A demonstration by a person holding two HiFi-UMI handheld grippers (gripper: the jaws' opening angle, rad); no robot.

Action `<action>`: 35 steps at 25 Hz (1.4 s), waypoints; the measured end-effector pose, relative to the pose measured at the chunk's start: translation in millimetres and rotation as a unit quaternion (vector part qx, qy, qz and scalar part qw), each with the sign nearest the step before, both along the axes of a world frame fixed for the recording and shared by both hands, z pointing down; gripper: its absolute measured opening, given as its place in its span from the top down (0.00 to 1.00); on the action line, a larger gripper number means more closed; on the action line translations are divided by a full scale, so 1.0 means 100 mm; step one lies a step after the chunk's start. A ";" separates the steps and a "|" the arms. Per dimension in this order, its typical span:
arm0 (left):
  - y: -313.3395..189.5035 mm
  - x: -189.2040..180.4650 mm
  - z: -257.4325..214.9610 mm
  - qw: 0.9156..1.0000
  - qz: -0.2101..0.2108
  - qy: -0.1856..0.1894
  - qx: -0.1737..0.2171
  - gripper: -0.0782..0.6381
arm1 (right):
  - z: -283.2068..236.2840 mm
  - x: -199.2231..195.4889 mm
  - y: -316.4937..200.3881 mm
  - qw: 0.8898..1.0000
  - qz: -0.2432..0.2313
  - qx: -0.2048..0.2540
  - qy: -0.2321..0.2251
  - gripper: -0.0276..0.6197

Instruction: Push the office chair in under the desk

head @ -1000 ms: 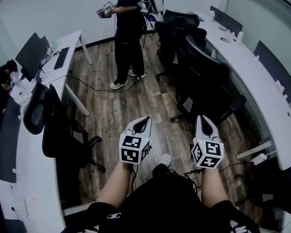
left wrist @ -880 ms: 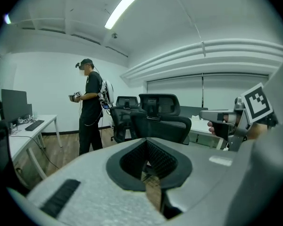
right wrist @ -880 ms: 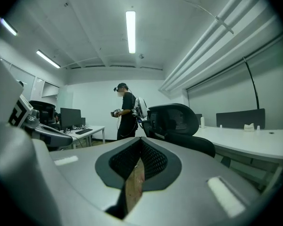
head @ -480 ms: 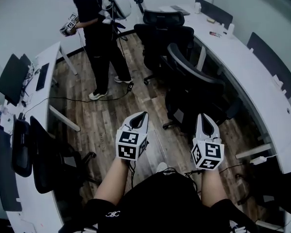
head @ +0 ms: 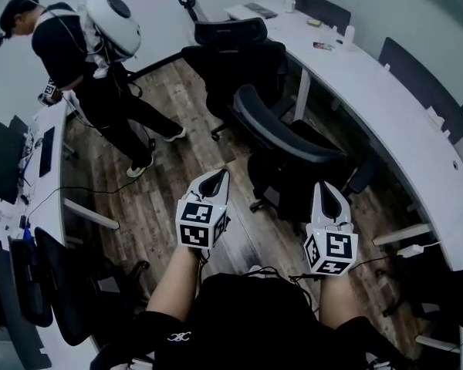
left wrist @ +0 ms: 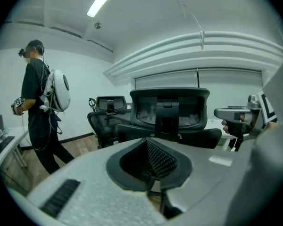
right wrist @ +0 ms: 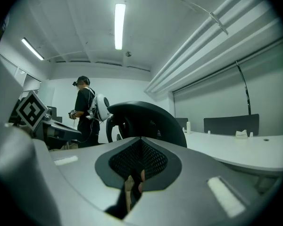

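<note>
A black office chair (head: 287,149) with a curved mesh back stands on the wood floor, pulled out from the long curved white desk (head: 386,91) on the right. Both grippers are held in front of me, shut and empty. My left gripper (head: 219,176) points at the floor just left of the chair, a short gap away. My right gripper (head: 323,188) points at the chair's seat area. In the left gripper view the chair's back (left wrist: 170,108) faces me beyond the left gripper (left wrist: 153,167). In the right gripper view its back (right wrist: 148,119) rises just past the right gripper (right wrist: 139,163).
Two more black chairs (head: 230,45) stand farther along the same desk. A person (head: 85,60) with a white backpack stands at the far left. Another white desk (head: 31,199) with a monitor and a chair (head: 69,291) lines the left side. Cables (head: 370,260) run under the right desk.
The head view has swung right: the chair now sits nearer centre and closer to both grippers, and the person appears farther left. Both grippers stay shut and side by side.
</note>
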State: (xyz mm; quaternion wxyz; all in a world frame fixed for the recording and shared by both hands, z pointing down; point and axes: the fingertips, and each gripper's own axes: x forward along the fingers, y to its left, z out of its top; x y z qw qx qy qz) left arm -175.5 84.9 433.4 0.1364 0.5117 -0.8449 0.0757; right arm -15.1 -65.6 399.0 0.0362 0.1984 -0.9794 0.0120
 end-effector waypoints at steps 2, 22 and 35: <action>-0.11 -0.09 0.03 1.000 0.006 0.002 -0.001 0.88 | 0.01 -0.01 -0.07 1.000 0.009 0.000 0.001 0.94; -1.00 -1.30 0.24 0.945 0.250 -0.176 -0.115 0.57 | 0.32 -0.04 -0.35 0.969 0.027 0.110 0.221 0.54; -1.48 -1.82 0.71 0.843 0.369 -0.317 -0.230 0.44 | 0.93 -0.07 -0.58 0.894 0.119 0.132 0.411 0.49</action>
